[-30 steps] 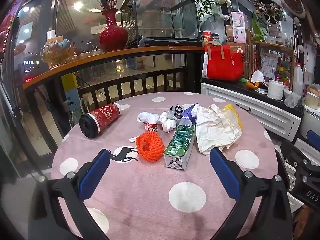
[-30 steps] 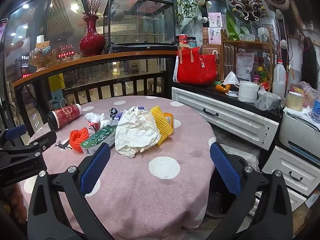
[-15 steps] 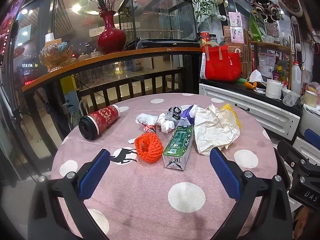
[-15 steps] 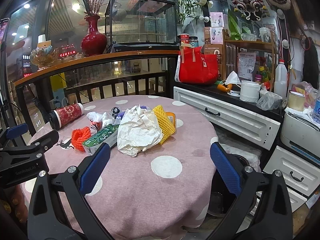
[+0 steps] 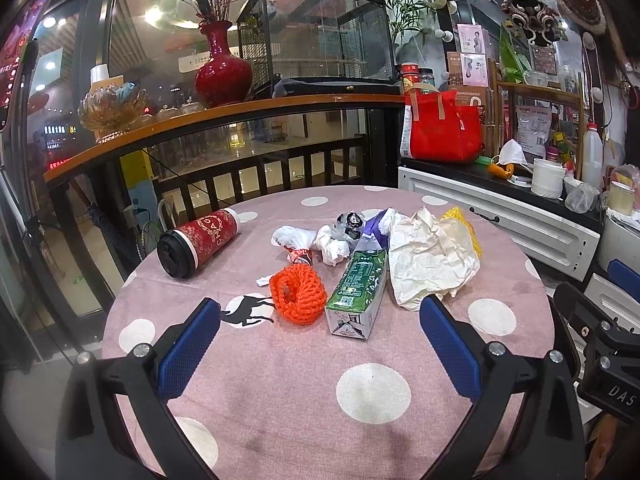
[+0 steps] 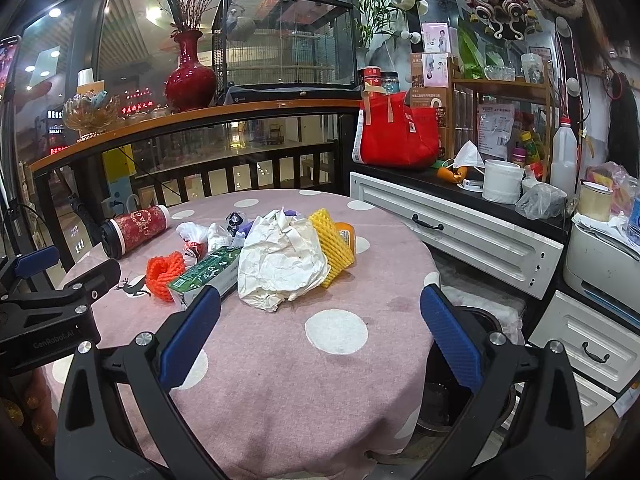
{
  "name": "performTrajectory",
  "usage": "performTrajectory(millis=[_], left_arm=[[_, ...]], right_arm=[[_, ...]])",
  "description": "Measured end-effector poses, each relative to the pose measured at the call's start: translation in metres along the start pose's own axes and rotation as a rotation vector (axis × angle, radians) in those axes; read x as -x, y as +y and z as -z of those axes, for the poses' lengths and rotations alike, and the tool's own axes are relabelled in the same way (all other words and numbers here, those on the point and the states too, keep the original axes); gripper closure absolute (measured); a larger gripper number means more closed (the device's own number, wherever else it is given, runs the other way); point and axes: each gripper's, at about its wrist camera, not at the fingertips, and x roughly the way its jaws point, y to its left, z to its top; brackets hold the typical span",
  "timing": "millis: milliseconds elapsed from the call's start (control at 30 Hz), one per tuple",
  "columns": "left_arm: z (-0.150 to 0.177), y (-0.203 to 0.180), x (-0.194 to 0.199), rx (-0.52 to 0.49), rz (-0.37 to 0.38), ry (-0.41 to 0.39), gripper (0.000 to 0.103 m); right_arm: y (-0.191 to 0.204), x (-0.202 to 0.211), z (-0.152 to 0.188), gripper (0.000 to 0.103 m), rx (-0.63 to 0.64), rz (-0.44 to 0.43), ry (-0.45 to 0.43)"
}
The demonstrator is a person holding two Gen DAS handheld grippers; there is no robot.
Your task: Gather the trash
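Barely any motion since the earlier frames: both cameras have shifted slightly, and the trash pile has not moved on the surface (image 5: 280, 380).

Left gripper (image 5: 320, 320): fingers spread wide, holding nothing, touching nothing, hovering over the near part of the pink polka-dot cloth. Between its blue pads in the frame sit the orange net (image 5: 297, 294) and the green carton (image 5: 357, 293).

Right gripper (image 6: 320, 312): fingers also spread wide and empty, hovering over the near right part of the surface. Its body shows at the right edge of the left view; the left unit shows at the left edge of the right view.

Containers:
- 1 red cup (image 5: 198, 242) with a black lid, lying on its side, centre left of the left view, well apart from the pile. Contents: cannot tell.
- 1 green carton lying flat, end toward the camera, touching the orange net on its left and just beside the crumpled paper (image 5: 430, 258) on its right.

Trash count, centre of the surface:
- 1 orange net
- 1 large crumpled paper
- 1 yellow foam net (image 6: 331, 242), behind and to the right of the paper
- 1 orange packet (image 6: 345, 235) behind the yellow net
- several white wads (image 5: 332, 246) and a dark wrapper (image 5: 350, 220) at the back; exact number unclear.
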Motion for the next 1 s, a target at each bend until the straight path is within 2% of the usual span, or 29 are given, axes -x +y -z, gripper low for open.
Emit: performTrajectory(millis=[1000], left_arm=[[0.0049,-0.001,-0.0049,-0.002,-0.004,0.015,0.005]], right_arm=[[0.0004,-0.0006,0.001,0.004,0.0,0.0,0.003]])
